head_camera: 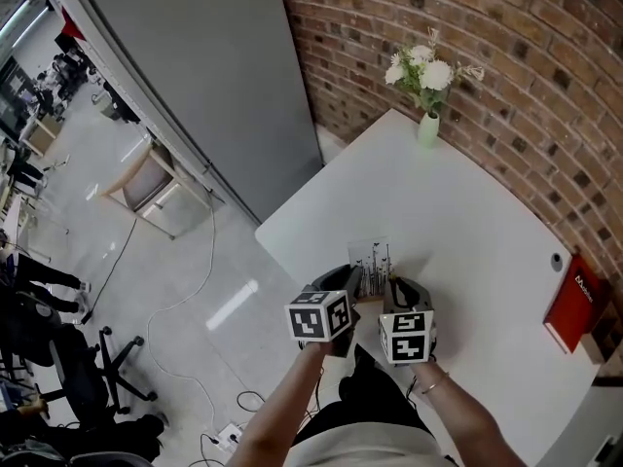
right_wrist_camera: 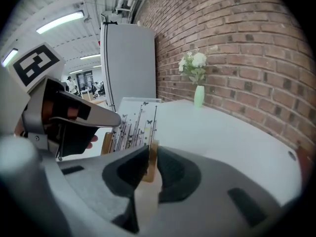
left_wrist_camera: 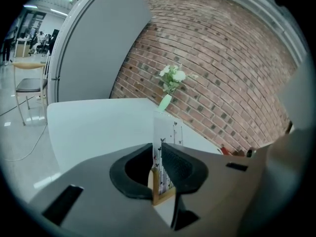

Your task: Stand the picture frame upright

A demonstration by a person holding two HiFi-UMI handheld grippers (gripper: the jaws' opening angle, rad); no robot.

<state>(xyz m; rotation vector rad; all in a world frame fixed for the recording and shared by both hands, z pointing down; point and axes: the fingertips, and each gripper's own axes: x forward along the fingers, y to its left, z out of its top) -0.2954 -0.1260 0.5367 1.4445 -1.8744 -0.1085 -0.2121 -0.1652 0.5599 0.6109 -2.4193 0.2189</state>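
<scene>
Head view: left gripper (head_camera: 348, 280) at 7 o'clock on the white table (head_camera: 487, 222), jaws narrow and clamped on the wooden edge of the picture frame (head_camera: 373, 259). Frame is held between both grippers near the table's front edge, raised steeply, with the butterfly print facing the right gripper's camera. Can't tell if its bottom edge touches the table. Right gripper (head_camera: 399, 288) just beside it at 4 o'clock of the frame, jaws narrow, pinching the opposite wooden edge. Green vase of white flowers (head_camera: 428, 125) stands at 1 o'clock, well apart, by the brick wall (head_camera: 545, 86). Red book (head_camera: 574, 305) lies at 3 o'clock.
</scene>
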